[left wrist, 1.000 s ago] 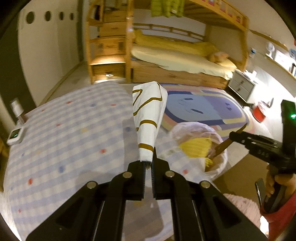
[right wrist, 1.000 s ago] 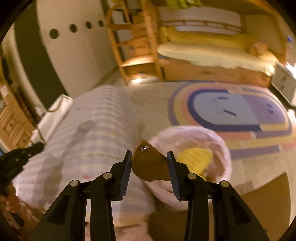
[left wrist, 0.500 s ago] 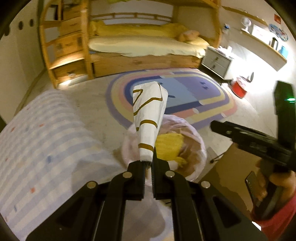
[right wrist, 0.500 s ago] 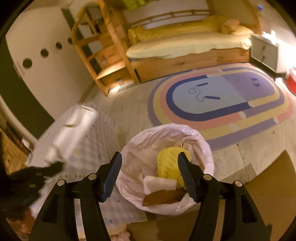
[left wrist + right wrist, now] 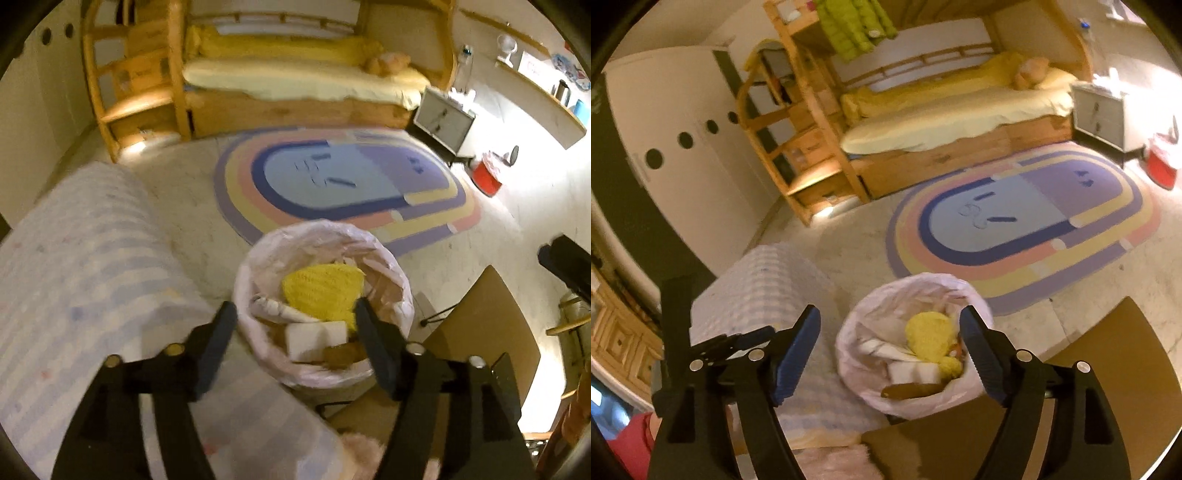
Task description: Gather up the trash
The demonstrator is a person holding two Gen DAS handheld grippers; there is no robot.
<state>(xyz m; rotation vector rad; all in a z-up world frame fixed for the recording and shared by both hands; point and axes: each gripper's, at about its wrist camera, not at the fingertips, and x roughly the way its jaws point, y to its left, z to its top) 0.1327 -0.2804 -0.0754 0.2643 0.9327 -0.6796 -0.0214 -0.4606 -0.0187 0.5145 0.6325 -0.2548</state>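
At the far left, a bed with a pale blue-and-white striped cover (image 5: 92, 280) dotted with small coloured spots runs up to the edge of the floor. Just beside its corner hangs the left gripper (image 5: 293, 338), its jaws having just sprung wide apart, with nothing between the pads; the bin shows through the gap below them. That trash bin (image 5: 397, 275) stands on the floor between the bed corner and a brown cardboard sheet (image 5: 491, 325), lined with a thin, crinkled, pinkish-white plastic bag whose rim folds over the top. Inside, the trash is heaped close to the rim: a yellow ribbed foam net (image 5: 321, 291) on top, a white wrapper (image 5: 280, 312) tucked along its left side, a white block (image 5: 314, 336) lower down, and a brown piece (image 5: 341, 354) lying against the near wall. The right gripper (image 5: 890, 354) hovers above the same bin, its blue-padded jaws likewise just opened and wide apart, gripping nothing, the bin's contents visible between them. Beyond the bin spreads an oval rug (image 5: 1027, 218) in rainbow bands with a drawn face, and to the right a red container (image 5: 487, 177) sits near a grey bedside cabinet (image 5: 443, 122).
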